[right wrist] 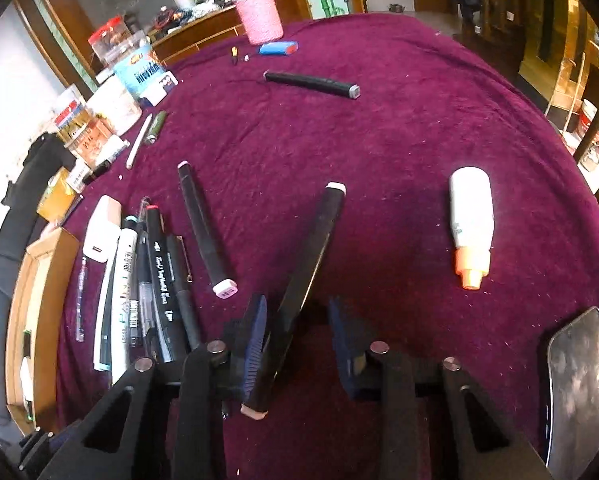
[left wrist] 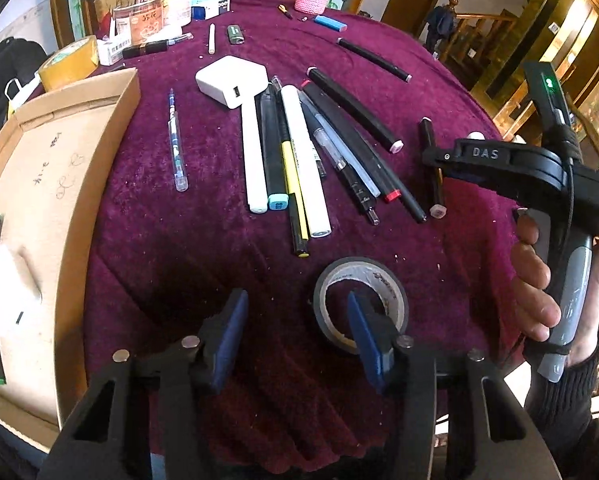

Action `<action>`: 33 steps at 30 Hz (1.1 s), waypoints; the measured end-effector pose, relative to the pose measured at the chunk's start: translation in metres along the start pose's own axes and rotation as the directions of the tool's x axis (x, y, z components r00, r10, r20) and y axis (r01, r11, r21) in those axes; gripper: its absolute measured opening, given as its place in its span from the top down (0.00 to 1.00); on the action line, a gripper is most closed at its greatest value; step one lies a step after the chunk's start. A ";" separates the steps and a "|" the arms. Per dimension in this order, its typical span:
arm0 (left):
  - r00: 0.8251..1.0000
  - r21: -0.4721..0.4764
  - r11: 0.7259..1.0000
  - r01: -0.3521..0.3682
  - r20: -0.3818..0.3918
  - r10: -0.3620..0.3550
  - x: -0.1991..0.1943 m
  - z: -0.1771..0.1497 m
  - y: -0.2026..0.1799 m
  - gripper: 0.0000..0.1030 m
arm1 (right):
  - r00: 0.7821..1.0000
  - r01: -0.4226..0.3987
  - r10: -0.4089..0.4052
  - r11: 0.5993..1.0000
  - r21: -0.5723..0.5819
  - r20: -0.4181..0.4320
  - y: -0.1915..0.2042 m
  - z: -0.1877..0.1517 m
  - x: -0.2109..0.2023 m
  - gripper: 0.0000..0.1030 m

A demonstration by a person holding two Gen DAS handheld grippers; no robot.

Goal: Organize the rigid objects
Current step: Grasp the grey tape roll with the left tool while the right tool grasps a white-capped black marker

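A roll of dark tape (left wrist: pixel 329 280) lies flat on the purple cloth right in front of my left gripper (left wrist: pixel 295 332). Its right finger (left wrist: pixel 365 336) reaches over the roll's hole and its left finger (left wrist: pixel 229 332) stands well clear on bare cloth, so the jaws are open. A black marker with pale pink ends (right wrist: pixel 319 240) lies between the fingers of my right gripper (right wrist: pixel 299 332). It runs close along the left pad (right wrist: pixel 256 336), with a gap to the right pad (right wrist: pixel 341 332). The left wrist view shows that right gripper (left wrist: pixel 433 158) over the same marker (left wrist: pixel 431 168).
A bundle of pens and markers (left wrist: pixel 295 160) and a white charger (left wrist: pixel 233 80) lie mid-table. A cardboard box (left wrist: pixel 59 168) sits at the left. A white bottle with an orange cap (right wrist: pixel 471 220), a dark phone (right wrist: pixel 575 392), another black marker (right wrist: pixel 311 83) and jars (right wrist: pixel 259 8) occupy the cloth.
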State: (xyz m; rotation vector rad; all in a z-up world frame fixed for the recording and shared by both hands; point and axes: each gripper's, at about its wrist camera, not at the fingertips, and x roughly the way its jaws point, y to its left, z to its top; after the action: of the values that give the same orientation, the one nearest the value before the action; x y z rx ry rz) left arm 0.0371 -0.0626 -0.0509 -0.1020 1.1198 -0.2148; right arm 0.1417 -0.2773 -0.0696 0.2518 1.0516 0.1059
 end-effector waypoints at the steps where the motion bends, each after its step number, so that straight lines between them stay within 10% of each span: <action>1: 1.000 0.008 1.000 0.001 0.004 -0.001 0.000 0.001 -0.002 0.52 | 1.000 0.011 -0.011 1.000 0.000 0.002 0.000 0.001 0.002 0.72; 4: 1.000 -0.004 1.000 -0.004 0.005 0.004 -0.004 0.004 -0.003 0.73 | 0.999 0.032 -0.031 0.999 -0.011 0.015 0.003 0.001 0.003 0.74; 20: 0.999 0.043 0.999 0.019 -0.042 -0.017 0.018 0.007 -0.014 0.73 | 0.998 0.051 -0.050 0.997 -0.051 0.024 0.010 -0.007 0.001 0.84; 26: 0.999 0.072 0.996 -0.048 -0.019 0.050 0.020 0.006 -0.021 0.89 | 0.999 0.026 -0.024 0.998 -0.059 0.035 0.009 -0.014 -0.003 0.85; 33: 0.999 0.003 0.999 0.043 0.003 -0.043 0.003 0.007 -0.008 0.89 | 0.995 -0.087 0.087 0.996 -0.010 0.057 0.004 -0.021 -0.020 0.85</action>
State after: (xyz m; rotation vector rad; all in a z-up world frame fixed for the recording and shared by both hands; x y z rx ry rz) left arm 0.0436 -0.0713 -0.0493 -0.1244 1.1152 -0.2548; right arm 0.1137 -0.2746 -0.0612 0.2920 0.9832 0.1803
